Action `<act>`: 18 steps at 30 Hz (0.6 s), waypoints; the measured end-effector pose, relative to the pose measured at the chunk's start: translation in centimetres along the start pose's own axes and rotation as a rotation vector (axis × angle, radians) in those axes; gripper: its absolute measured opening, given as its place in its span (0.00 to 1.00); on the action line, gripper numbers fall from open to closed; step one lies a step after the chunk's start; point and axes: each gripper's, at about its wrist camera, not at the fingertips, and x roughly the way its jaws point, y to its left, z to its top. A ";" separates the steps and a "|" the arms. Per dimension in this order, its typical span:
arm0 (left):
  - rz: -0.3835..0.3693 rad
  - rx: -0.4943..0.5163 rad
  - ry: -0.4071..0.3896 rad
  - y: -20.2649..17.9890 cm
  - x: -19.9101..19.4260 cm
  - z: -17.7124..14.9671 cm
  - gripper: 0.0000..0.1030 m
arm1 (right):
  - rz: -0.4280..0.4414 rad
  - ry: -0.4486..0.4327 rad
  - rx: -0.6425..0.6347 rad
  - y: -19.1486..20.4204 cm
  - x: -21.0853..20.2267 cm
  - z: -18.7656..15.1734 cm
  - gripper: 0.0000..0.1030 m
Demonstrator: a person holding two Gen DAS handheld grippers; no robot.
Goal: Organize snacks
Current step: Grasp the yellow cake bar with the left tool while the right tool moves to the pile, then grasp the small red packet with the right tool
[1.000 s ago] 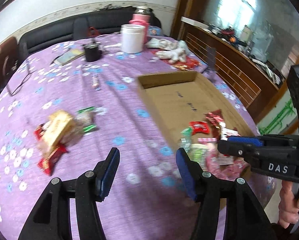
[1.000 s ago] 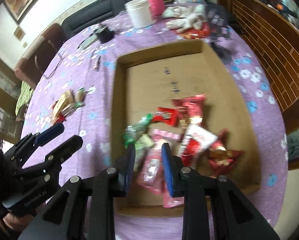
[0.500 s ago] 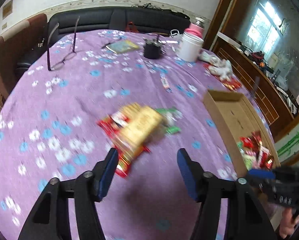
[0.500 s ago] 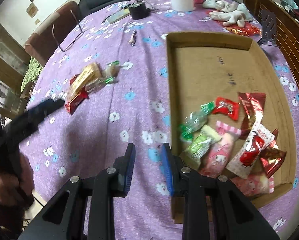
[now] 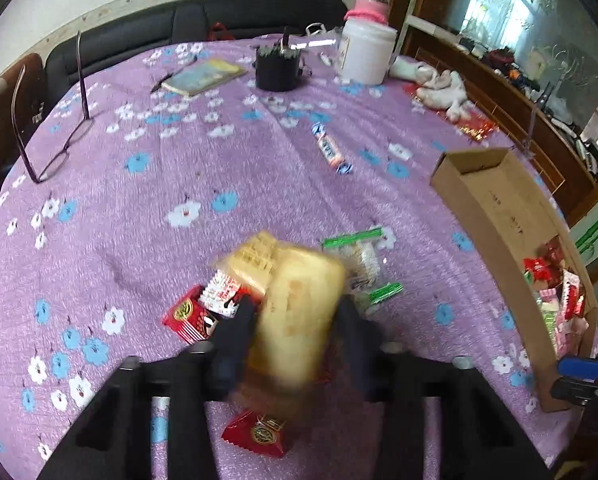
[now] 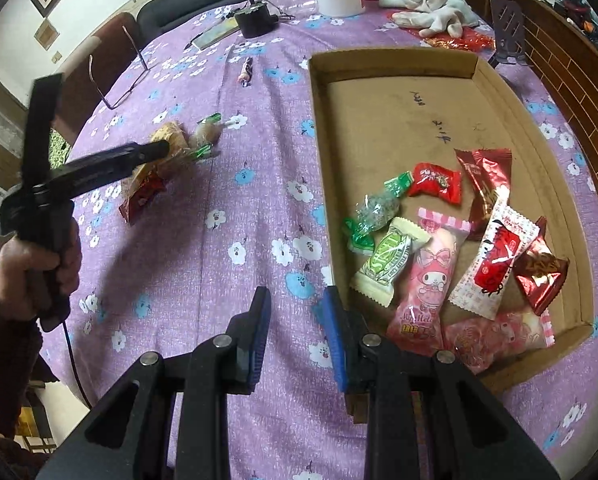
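Now the yellow-wrapped snack (image 5: 299, 312) sits between the left gripper (image 5: 297, 312) fingers, whose jaws have just been closing onto its two sides; the blur hides whether the pads truly press it. It lies on a small pile just ahead of that gripper: two red packets (image 5: 191, 314) under and beside it, and one clear green-ended sweet (image 5: 359, 260) just beyond. Off to the gripper's right stands the cardboard box (image 6: 379, 128), with about ten wrapped snacks gathered at its near end. The right gripper (image 6: 295, 332) hovers over the purple flowered tablecloth (image 6: 235, 220) just left of the box, jaws narrowly apart, holding nothing. One lone sweet (image 5: 329, 150) lies farther ahead.
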 end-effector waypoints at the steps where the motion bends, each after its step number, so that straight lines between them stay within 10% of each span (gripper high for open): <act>1: 0.002 -0.008 -0.009 0.0 -0.1 -0.3 0.34 | -0.002 0.000 0.003 0.0 0.0 0.1 0.25; 18: 0.052 -0.261 -0.037 5.7 -7.5 -11.7 0.34 | 0.150 0.103 -0.156 8.4 4.5 3.9 0.25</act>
